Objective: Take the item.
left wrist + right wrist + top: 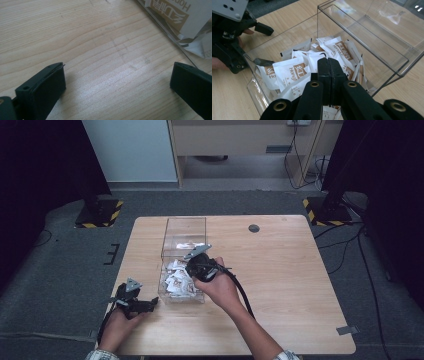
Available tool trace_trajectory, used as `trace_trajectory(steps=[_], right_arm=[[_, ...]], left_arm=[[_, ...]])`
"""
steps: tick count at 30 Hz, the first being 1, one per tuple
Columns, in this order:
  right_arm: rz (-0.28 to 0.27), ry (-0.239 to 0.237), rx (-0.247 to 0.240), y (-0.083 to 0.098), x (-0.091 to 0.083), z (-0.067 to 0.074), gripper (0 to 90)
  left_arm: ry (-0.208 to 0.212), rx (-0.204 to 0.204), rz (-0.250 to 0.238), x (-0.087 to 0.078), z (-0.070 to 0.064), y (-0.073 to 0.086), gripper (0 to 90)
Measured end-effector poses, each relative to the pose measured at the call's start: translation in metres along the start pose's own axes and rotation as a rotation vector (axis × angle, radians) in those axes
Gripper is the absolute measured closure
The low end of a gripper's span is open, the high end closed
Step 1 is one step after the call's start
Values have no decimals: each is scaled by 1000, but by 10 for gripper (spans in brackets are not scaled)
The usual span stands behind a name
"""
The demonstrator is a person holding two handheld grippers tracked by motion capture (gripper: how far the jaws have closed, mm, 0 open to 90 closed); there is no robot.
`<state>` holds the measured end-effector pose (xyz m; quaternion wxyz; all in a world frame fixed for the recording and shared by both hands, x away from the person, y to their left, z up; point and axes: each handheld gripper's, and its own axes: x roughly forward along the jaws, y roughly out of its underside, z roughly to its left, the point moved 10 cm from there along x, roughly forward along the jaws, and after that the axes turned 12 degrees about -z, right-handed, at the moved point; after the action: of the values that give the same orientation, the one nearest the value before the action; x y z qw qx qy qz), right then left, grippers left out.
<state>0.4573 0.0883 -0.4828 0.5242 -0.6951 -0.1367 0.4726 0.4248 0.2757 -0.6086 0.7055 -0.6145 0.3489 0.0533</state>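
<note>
Jaws pressed together, the right gripper (329, 65) hung over white sachets (292, 72) heaped in a clear plastic box (372, 42).

Whether a sachet was pinched between them could not be told. The left gripper (117, 82) rested on the wooden table (87, 37) just beside the box, jaws spread wide and holding nothing.

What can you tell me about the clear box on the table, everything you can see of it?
The clear box is a see-through, plastic-looking rectangular container with thin walls and an open top, standing upright on the wooden table. White sachets with brown print lie heaped in its near end. The right gripper, jaws shut, reaches in over them.
</note>
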Motion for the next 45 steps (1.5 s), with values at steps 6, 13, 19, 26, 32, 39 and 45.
trace_trajectory(steps=[6,13,19,26,32,39,45], right_arm=[[-22,-5,1,-11,-5,1,896],[-46,-6,5,-21,-11,-1,896],[-56,2,2,-26,-18,-6,896],[-62,12,0,-30,-25,-11,896],[-62,17,-4,-29,-29,-14,896],[-69,22,-3,-30,-35,-21,896],[-73,32,6,-29,-39,-27,896]], left_arm=[[0,0,0,0,0,0,0],[0,0,0,0,0,0,0],[0,0,0,0,0,0,0],[0,0,0,0,0,0,0],[0,0,0,0,0,0,0],[0,0,0,0,0,0,0],[0,0,0,0,0,0,0]])
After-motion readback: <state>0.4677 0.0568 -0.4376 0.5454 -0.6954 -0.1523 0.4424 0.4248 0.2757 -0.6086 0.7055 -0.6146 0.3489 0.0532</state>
